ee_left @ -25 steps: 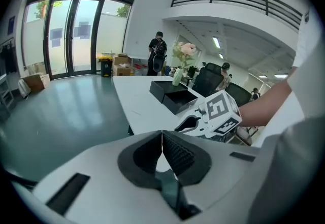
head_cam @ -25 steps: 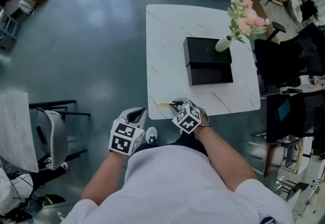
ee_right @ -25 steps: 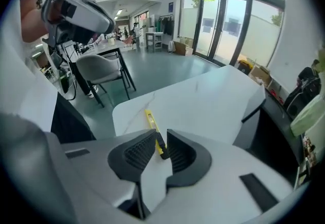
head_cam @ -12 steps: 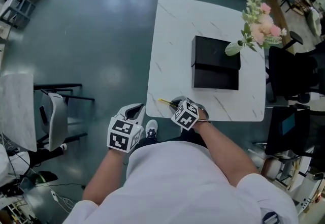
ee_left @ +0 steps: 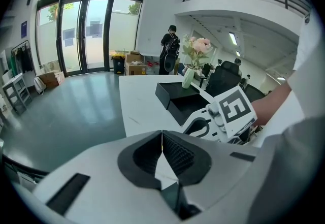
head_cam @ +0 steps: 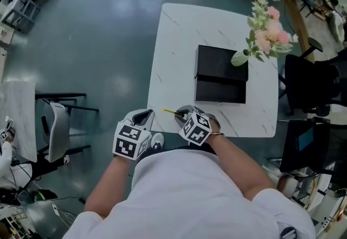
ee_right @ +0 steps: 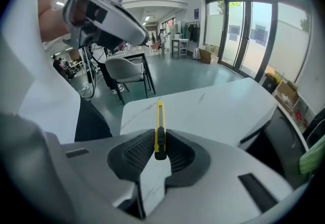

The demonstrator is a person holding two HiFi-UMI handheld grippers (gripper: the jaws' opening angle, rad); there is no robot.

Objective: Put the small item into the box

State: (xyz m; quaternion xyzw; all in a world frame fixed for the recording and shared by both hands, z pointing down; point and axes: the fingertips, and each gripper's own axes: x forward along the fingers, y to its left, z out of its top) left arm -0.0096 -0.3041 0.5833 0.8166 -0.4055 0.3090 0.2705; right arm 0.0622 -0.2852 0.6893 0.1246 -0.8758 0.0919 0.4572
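Note:
A slim yellow utility knife (ee_right: 159,126) lies between the pads of my right gripper (ee_right: 160,149), pointing away over the white marble table (ee_right: 218,106). The jaws are closing and both pads touch its black end. In the head view the knife (head_cam: 169,111) sticks out left of the right gripper (head_cam: 181,115) at the table's near edge. The open black box (head_cam: 219,75) stands mid-table, beyond the gripper, its lid tilted up at the back. My left gripper (head_cam: 142,118) hangs off the table's near left corner, shut and holding nothing (ee_left: 162,141).
A vase of pink flowers (head_cam: 265,32) stands at the box's far right corner. A grey chair (head_cam: 54,132) sits on the floor to the left, dark office chairs (head_cam: 309,86) to the right. The table's left half (head_cam: 173,43) is bare.
The right gripper stays at the knife by the table's near edge. The head view has shifted a little, so table and box sit slightly further left.

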